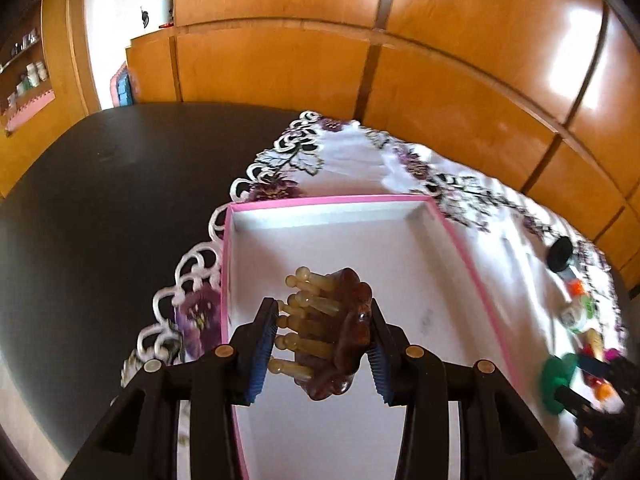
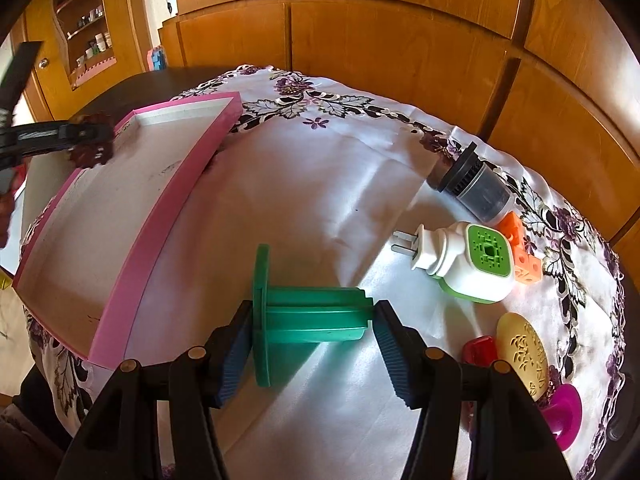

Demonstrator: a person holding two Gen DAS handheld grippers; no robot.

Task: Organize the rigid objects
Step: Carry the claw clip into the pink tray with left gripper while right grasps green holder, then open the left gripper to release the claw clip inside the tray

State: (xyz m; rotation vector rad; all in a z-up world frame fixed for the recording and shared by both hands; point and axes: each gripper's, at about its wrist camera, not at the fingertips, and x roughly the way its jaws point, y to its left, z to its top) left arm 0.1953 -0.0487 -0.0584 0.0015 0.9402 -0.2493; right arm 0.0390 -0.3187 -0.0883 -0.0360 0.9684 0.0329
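Observation:
My left gripper (image 1: 322,346) is shut on a brown translucent massage brush (image 1: 332,332) with pale knobbed bristles and holds it above the open pink box (image 1: 468,256) with a white inside. The box also shows in the right wrist view (image 2: 160,232), where the left gripper (image 2: 86,134) hovers over its far left end. My right gripper (image 2: 312,344) is shut on a green plastic spool (image 2: 308,316), its round flange against the left pad, held above the white embroidered cloth (image 2: 320,184) to the right of the box.
On the cloth at the right lie a dark grey cylinder (image 2: 472,184), a white and green plug-in device (image 2: 468,264), orange cubes (image 2: 524,256), a gold oval piece (image 2: 524,352), a red piece (image 2: 478,350) and a magenta piece (image 2: 566,412). Wooden cabinets (image 2: 400,40) stand behind the dark table (image 1: 100,200).

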